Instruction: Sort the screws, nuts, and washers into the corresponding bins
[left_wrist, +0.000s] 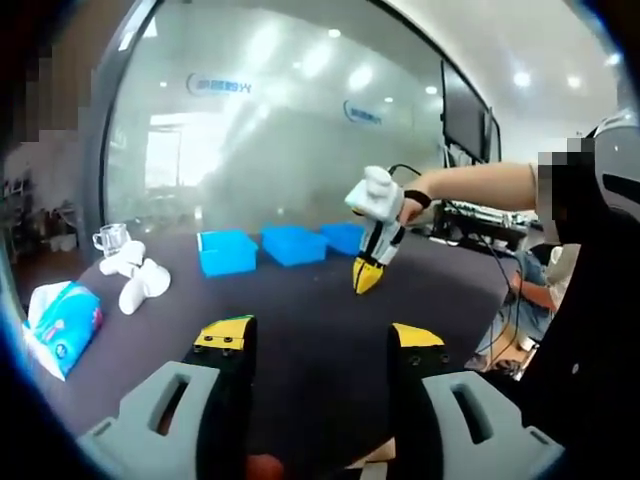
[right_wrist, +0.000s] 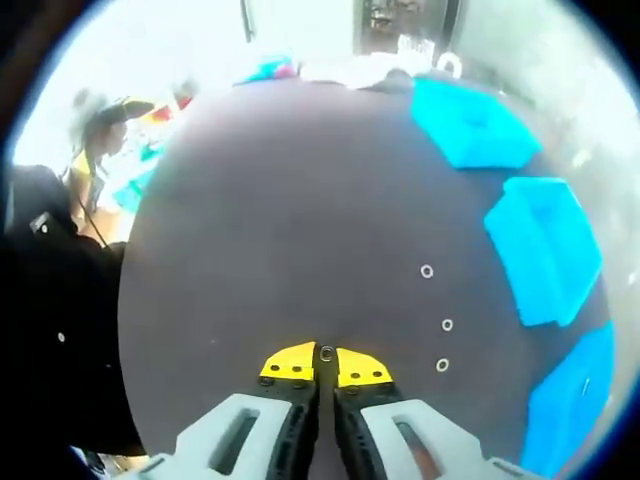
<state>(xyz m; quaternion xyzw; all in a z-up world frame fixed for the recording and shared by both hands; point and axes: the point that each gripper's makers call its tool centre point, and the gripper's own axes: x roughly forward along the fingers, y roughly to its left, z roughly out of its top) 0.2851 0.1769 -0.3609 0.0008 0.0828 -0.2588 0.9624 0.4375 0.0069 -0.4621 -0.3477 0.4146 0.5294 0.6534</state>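
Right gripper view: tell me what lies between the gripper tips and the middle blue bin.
In the right gripper view, three small washers lie on the dark table between the right gripper and the middle blue bin.

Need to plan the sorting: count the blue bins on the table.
3 blue bins, in a row along the dark table's far edge in the left gripper view, down the right side in the right gripper view.

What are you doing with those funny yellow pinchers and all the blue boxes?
A person is sorting tiny metal bits into three blue bins on a dark table. The right tool has its yellow tips closed on one small ring, just above the table. Three more rings lie loose on the table beside the bins. The left tool is held open over the table, holding nothing. A tissue pack sits at the table's edge.
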